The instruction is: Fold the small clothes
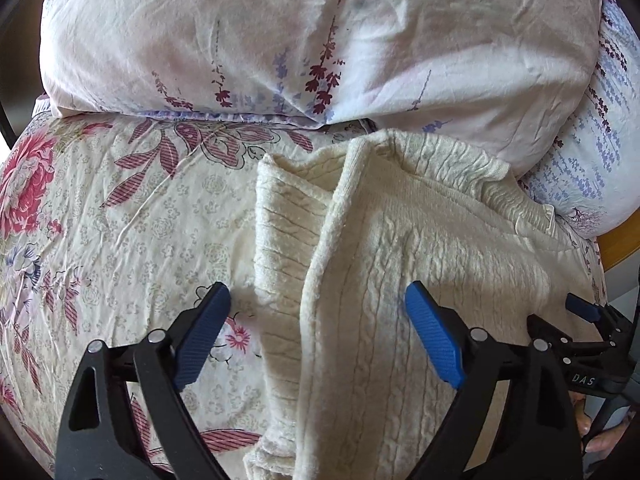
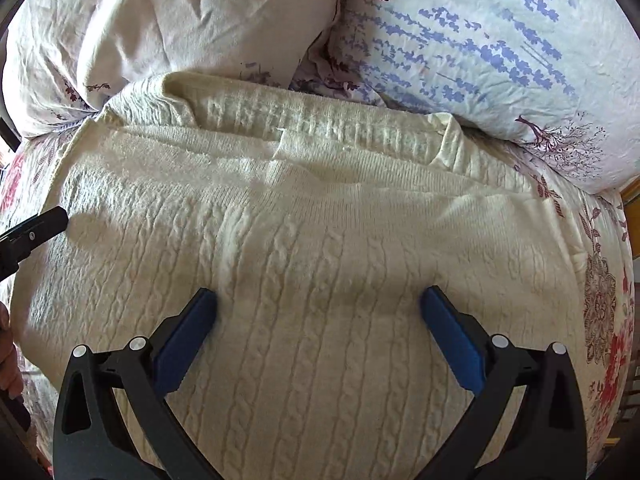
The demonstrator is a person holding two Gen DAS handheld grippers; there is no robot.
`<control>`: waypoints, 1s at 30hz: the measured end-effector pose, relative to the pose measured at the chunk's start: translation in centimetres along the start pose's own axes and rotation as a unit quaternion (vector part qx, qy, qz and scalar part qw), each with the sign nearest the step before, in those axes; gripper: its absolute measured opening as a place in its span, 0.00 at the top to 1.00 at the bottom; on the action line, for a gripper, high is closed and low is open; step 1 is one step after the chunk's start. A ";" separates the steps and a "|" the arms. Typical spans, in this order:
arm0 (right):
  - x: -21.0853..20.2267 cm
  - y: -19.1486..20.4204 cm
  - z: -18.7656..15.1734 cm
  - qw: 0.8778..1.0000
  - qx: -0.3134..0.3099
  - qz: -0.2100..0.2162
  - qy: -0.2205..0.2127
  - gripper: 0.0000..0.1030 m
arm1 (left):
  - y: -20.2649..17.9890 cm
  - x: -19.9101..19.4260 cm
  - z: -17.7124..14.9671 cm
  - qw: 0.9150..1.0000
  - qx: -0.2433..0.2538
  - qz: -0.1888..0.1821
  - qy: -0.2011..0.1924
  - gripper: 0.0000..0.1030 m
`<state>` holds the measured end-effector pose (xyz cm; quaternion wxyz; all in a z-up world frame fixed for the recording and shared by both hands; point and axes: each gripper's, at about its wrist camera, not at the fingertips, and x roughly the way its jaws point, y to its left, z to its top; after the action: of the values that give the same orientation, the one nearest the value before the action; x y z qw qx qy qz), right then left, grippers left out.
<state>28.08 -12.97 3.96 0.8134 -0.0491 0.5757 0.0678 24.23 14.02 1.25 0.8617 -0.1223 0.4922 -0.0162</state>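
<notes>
A cream cable-knit sweater (image 1: 400,240) lies flat on a floral bedsheet (image 1: 132,216), its left side folded over toward the middle, leaving a raised fold (image 1: 340,216). It fills the right wrist view (image 2: 320,240), its ribbed neckband (image 2: 320,128) toward the pillows. My left gripper (image 1: 318,300) is open and empty, hovering over the sweater's folded left edge. My right gripper (image 2: 318,300) is open and empty above the sweater's middle. The right gripper also shows at the right edge of the left wrist view (image 1: 588,320), and the left gripper's tip at the left edge of the right wrist view (image 2: 40,224).
Two large pillows with purple flower prints (image 1: 280,40) (image 2: 500,60) lie just beyond the sweater, touching its top edge. A wooden bed frame edge (image 1: 620,248) shows at right. The bedsheet lies bare to the left of the sweater.
</notes>
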 end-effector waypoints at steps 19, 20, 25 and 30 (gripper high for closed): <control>0.4 0.5 0.2 1.000 -0.007 0.009 -0.019 0.01 | -3.4 -4.0 2.3 0.980 -0.050 -0.189 -0.035 0.84; 0.4 0.5 0.2 1.000 -0.008 0.010 -0.019 0.01 | -4.1 -4.5 2.6 0.977 -0.049 -0.205 -0.039 0.84; 0.3 0.5 0.0 0.999 -0.018 0.012 -0.025 0.01 | -8.5 -6.4 3.7 0.954 -0.046 -0.291 -0.047 0.84; -2.2 -3.4 -0.5 0.998 0.008 0.046 -0.041 0.01 | -14.9 -6.6 4.3 0.941 -0.020 -0.336 -0.038 0.85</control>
<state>27.47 -16.50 5.83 0.8329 -0.0132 0.5438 0.1019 25.90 1.42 12.24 0.8215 -0.2986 0.3898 -0.2899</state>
